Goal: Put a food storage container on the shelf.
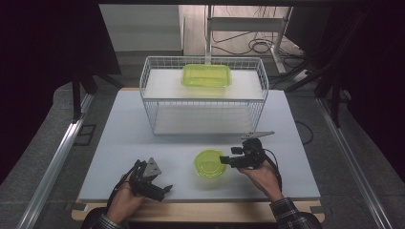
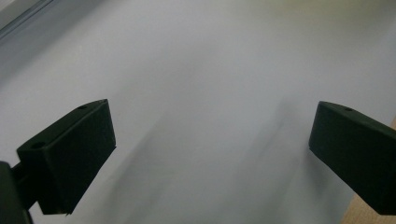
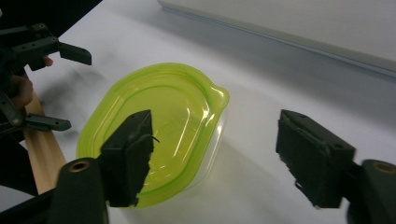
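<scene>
The right gripper (image 1: 224, 160) hovers at the right edge of the lidded green round container (image 1: 209, 163) on the worktop (image 1: 119, 138), jaws apart astride its rim and gripping nothing — the left gripper (image 1: 165, 189), also open, sits farther off.

This looks like a lab set up for recording. A pale work table (image 1: 119, 143) stands among black curtains (image 1: 43, 57), with metal rails (image 1: 57, 157) along its sides, and loose cables (image 1: 248, 45) trail across the grey floor (image 1: 143, 59) behind it.
</scene>
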